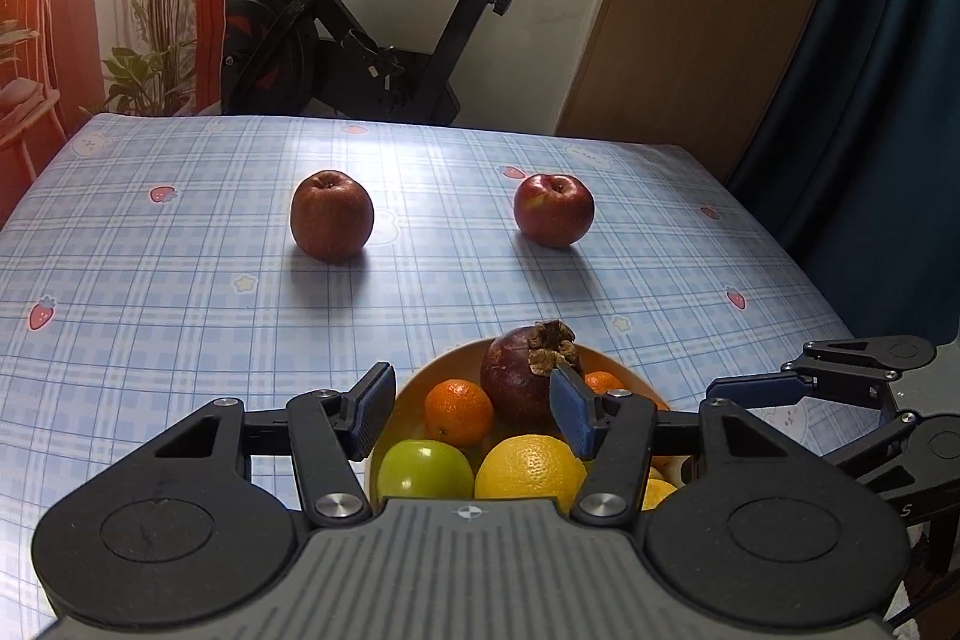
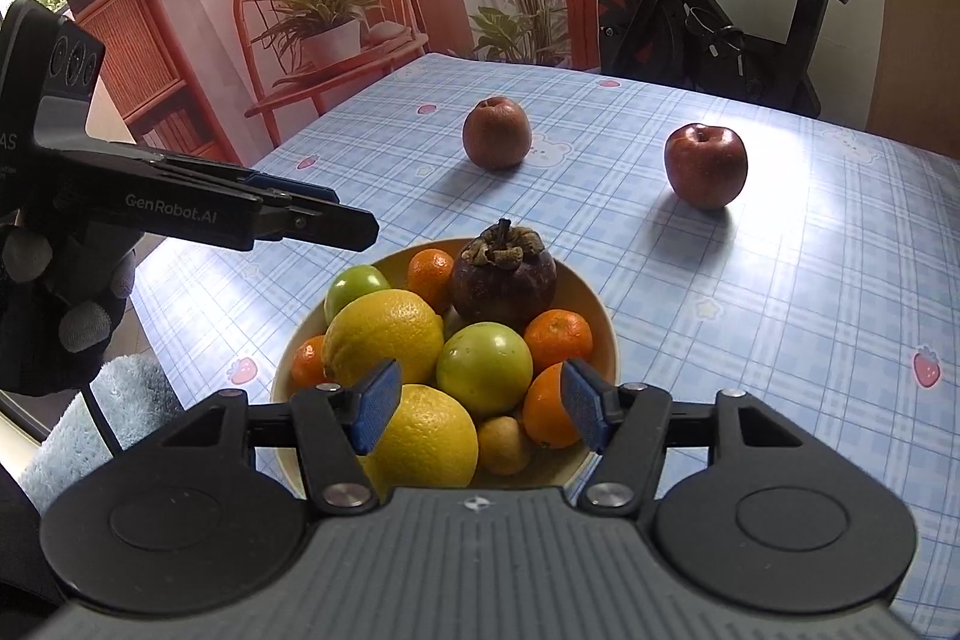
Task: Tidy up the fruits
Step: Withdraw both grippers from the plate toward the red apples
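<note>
A yellow bowl [image 2: 603, 322] near the table's front edge holds lemons [image 2: 384, 334], green apples [image 2: 483, 361], several small oranges [image 2: 558, 337] and a dark red fruit with a dry brown crown [image 2: 503, 280]. Two red apples [image 1: 332, 214] [image 1: 554, 210] sit apart farther back on the cloth. My left gripper [image 1: 474, 412] hovers open over the bowl's [image 1: 414, 385] left side, with nothing between its pads. My right gripper [image 2: 480, 409] hovers open over the bowl's near side and touches no fruit. The left gripper's fingers [image 2: 312, 220] show side-on in the right wrist view.
The table wears a blue checked cloth [image 1: 180, 316]. An exercise bike [image 1: 360, 40] stands behind the far edge. A dark blue curtain [image 1: 870, 100] hangs at the right. A gloved hand [image 2: 60, 316] holds the left gripper. A fluffy blue cushion [image 2: 120, 400] lies off the table's left side.
</note>
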The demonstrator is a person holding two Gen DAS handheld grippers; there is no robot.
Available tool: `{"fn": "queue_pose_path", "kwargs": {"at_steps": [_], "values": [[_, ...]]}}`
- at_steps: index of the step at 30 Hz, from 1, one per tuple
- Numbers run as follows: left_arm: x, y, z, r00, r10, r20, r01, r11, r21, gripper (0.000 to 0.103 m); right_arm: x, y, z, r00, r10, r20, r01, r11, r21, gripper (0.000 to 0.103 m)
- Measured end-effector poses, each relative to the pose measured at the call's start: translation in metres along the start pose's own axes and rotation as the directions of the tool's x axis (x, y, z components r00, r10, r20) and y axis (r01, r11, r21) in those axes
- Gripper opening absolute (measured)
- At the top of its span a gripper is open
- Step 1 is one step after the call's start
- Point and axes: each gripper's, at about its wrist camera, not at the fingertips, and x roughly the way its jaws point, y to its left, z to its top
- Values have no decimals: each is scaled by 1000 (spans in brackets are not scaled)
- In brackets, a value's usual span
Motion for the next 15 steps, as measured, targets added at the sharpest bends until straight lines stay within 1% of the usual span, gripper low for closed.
{"fn": "queue_pose_path", "kwargs": {"at_steps": [7,13,15], "values": [[-14,20,20,993,91,74,-87,995,-57,60,-17,-23,19,995,-63,81,60,997,46,63],[-23,38,39,974,182,137,-166,979,-117,60,-26,-43,34,978,-135,159,125,990,72,63],[-26,41,42,968,199,154,-181,976,-123,60,-25,-49,37,971,-163,177,151,985,78,63]]}}
